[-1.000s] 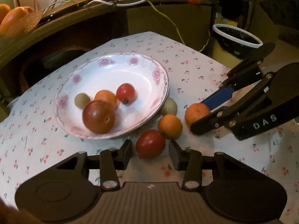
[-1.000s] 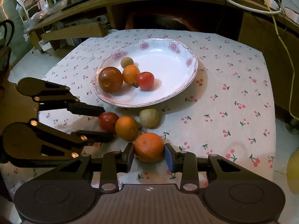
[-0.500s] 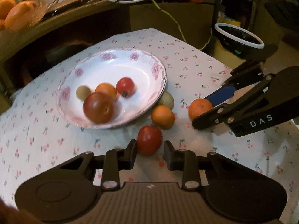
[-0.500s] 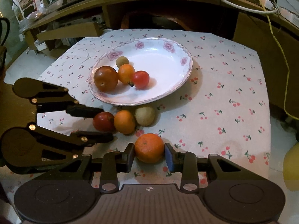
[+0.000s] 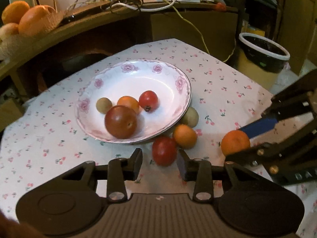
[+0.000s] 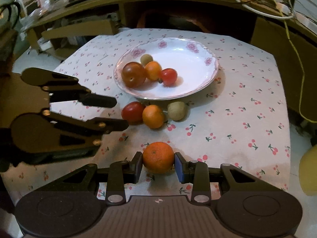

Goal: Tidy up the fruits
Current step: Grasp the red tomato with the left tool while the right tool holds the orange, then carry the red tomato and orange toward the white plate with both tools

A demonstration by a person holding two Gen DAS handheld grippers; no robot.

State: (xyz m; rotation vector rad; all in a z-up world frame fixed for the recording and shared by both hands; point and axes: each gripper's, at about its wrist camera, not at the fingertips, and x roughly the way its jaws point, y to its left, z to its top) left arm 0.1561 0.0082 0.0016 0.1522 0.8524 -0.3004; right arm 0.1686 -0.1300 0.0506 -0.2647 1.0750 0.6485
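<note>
Left gripper (image 5: pixel 159 163) reopened — off tomato (image 5: pixel 164 153); right gripper (image 6: pixel 158 165) clamps orange (image 6: pixel 158 159); plate (image 6: pixel 200 83): four fruits

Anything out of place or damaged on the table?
No damage or spill. Three fruits lie off the plate: red tomato, small orange, pale fruit. The right gripper grips a bigger orange.

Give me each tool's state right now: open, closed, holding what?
Left tool: open, having just opened wider; the red tomato sits between the fingers, not gripped.
Right tool: closed on the orange.
</note>
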